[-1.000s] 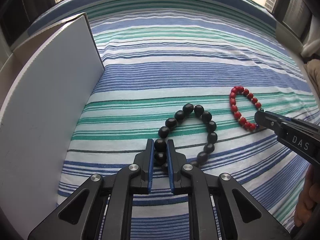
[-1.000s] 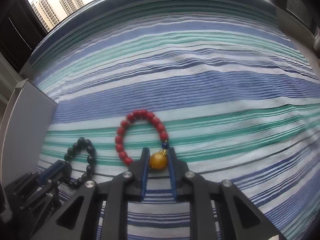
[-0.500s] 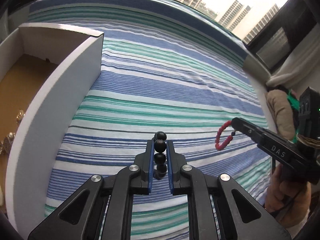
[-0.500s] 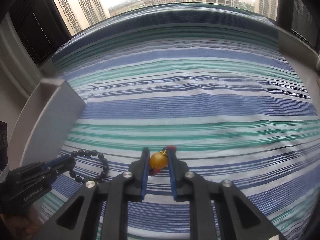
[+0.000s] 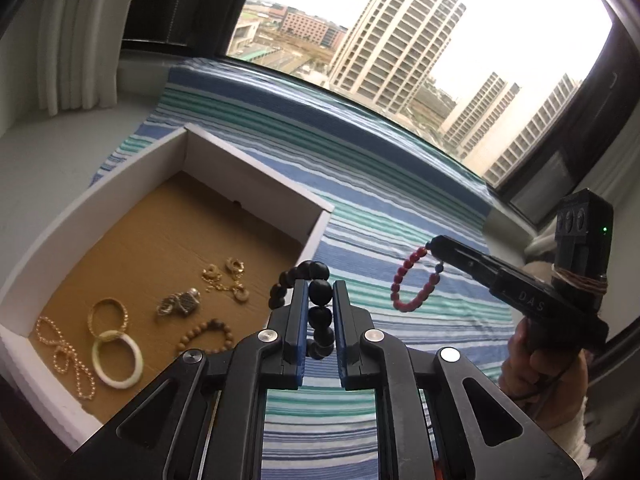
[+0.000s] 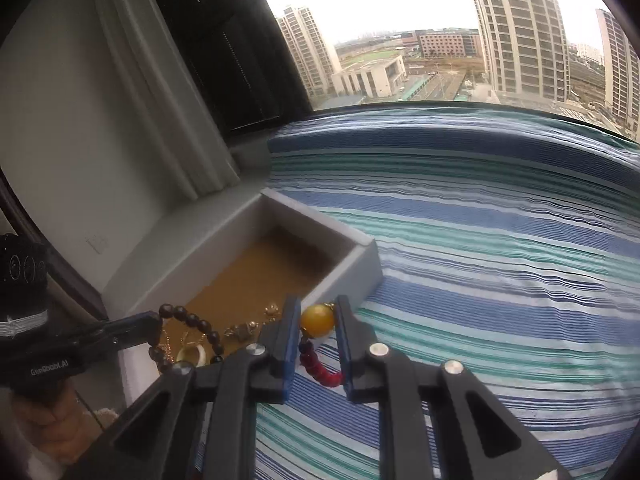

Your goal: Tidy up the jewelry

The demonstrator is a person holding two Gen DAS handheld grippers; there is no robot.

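Note:
My left gripper (image 5: 320,286) is shut on a black bead bracelet (image 5: 320,294) and holds it in the air by the near right wall of the white box (image 5: 256,168). My right gripper (image 6: 317,312) is shut on the amber bead of a red bead bracelet (image 6: 320,364), lifted over the striped cloth beside the box (image 6: 362,264). In the left wrist view the right gripper (image 5: 434,246) shows with the red bracelet (image 5: 412,280) hanging from it. In the right wrist view the left gripper (image 6: 154,322) shows with the black bracelet (image 6: 200,326) over the box.
The box has a brown floor holding gold chains (image 5: 64,354), a gold ring (image 5: 108,316), a white bangle (image 5: 118,358), a wooden bead bracelet (image 5: 204,334) and small gold pieces (image 5: 226,278). A blue and green striped cloth (image 5: 384,208) covers the surface. A window and curtain stand behind.
Both grippers have lifted their bracelets off the cloth and swung left and up toward the box. The box's inside has come into view.

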